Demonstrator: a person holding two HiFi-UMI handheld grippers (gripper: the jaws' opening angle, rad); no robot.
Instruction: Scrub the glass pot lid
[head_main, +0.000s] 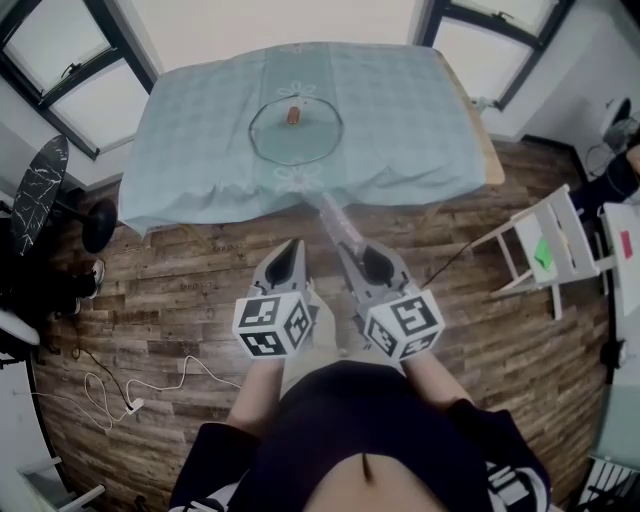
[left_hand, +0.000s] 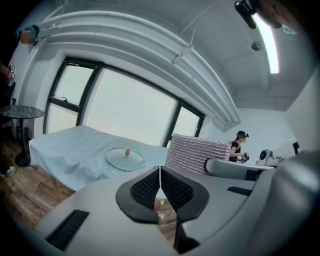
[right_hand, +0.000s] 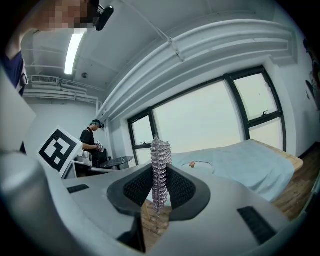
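Note:
The round glass pot lid (head_main: 295, 131) with a reddish knob (head_main: 293, 116) lies flat on the table under a pale blue cloth (head_main: 400, 120). Both grippers hang over the wooden floor in front of the table, short of its near edge. My left gripper (head_main: 297, 244) is shut with nothing between its jaws. My right gripper (head_main: 344, 250) is shut on a silvery scrub sponge (head_main: 336, 220) that sticks out toward the table. The left gripper view shows the lid (left_hand: 125, 159) ahead and the sponge (left_hand: 200, 152) to the right. In the right gripper view the sponge (right_hand: 160, 165) stands upright between the pads.
A white folding chair (head_main: 546, 248) stands right of the table. At the left are a dark marble-topped side table (head_main: 38, 190) and a white cable (head_main: 130, 385) on the floor. A person (left_hand: 239, 146) stands far back in the room.

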